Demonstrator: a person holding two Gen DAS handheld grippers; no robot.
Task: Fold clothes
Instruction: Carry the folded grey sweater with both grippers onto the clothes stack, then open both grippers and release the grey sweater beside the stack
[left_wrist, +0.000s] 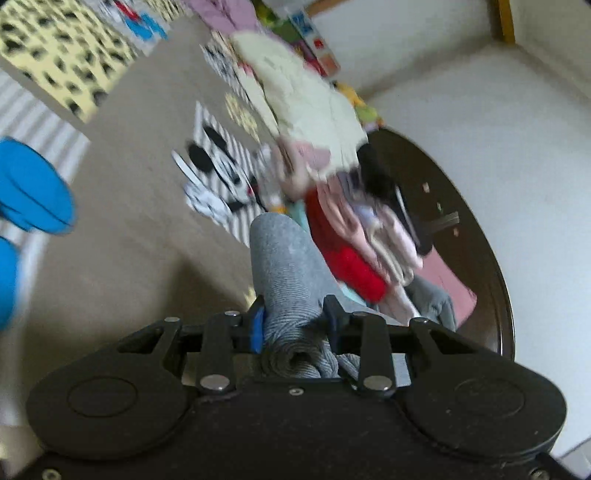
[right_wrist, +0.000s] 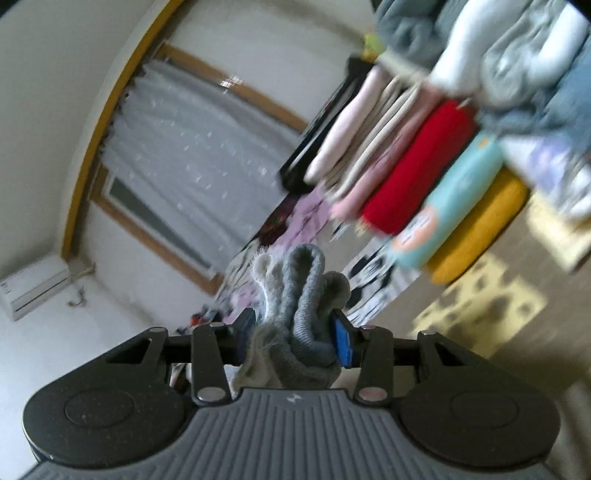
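Your right gripper (right_wrist: 295, 328) pinches a bunched grey knit garment (right_wrist: 306, 295) between its pads, white fleecy lining showing on the left. Beyond it you have a stack of folded clothes (right_wrist: 417, 166), red, teal and mustard among them. At left: curtained window (right_wrist: 184, 147), wall air conditioner (right_wrist: 33, 288).

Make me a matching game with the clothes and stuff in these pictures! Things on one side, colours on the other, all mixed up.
Things:
1. garment held by the left gripper and the right gripper
2. folded piece in the stack, next to the pale pink ones
3. folded piece at the end of the stack, beside the light blue one
4. round table

Colours:
A. mustard yellow
B. dark brown
C. grey
D. red

Pairs: 1-C, 2-D, 3-A, 4-B
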